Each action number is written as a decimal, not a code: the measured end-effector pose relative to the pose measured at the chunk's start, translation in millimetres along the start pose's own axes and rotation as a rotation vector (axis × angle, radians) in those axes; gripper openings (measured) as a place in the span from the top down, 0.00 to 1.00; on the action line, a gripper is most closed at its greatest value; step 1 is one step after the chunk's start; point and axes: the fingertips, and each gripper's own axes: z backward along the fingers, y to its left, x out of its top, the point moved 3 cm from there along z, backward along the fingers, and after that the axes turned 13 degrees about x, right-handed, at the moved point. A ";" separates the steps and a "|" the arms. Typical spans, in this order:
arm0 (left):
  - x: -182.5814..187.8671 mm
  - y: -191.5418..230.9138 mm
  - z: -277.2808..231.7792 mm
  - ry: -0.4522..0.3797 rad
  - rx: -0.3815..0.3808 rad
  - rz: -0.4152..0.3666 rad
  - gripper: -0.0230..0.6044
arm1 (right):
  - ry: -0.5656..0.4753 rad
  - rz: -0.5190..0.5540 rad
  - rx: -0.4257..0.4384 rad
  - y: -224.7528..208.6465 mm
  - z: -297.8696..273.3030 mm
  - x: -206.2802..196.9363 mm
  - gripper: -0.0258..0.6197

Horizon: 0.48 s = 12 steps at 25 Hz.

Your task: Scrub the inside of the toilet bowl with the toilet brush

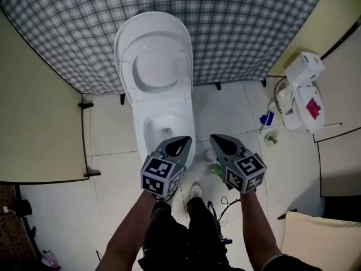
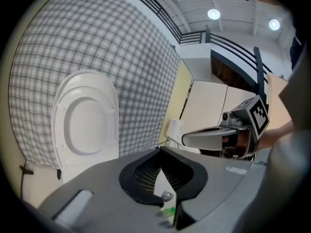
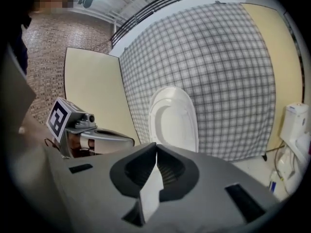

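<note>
A white toilet stands against a checked cloth backdrop, its lid (image 1: 155, 66) raised and its bowl (image 1: 163, 130) open. My left gripper (image 1: 183, 141) hovers over the bowl's front rim, shut with nothing in it. My right gripper (image 1: 216, 140) is level with it, just right of the toilet, also shut and empty. In the left gripper view the jaws (image 2: 159, 150) meet at the tip, with the lid (image 2: 85, 125) ahead to the left. In the right gripper view the jaws (image 3: 156, 145) are together below the lid (image 3: 172, 120). No toilet brush shows clearly.
A small green and round thing (image 1: 216, 169) sits on the tiles beside the toilet base, half hidden by my right gripper. A white appliance (image 1: 304, 95) with a red patch and a blue bottle (image 1: 267, 118) stand at the right. Cream panels (image 1: 34, 123) close the left. A cable (image 1: 225, 202) lies by my feet.
</note>
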 end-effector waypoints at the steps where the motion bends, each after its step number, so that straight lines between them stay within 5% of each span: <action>1: -13.4 -2.8 -6.7 0.021 -0.007 0.012 0.95 | 0.019 -0.013 -0.010 -6.1 0.5 -13.9 0.93; 12: -130.2 -22.7 -98.7 0.142 -0.074 0.071 0.95 | 0.173 -0.114 -0.163 -97.3 -0.5 -164.7 0.92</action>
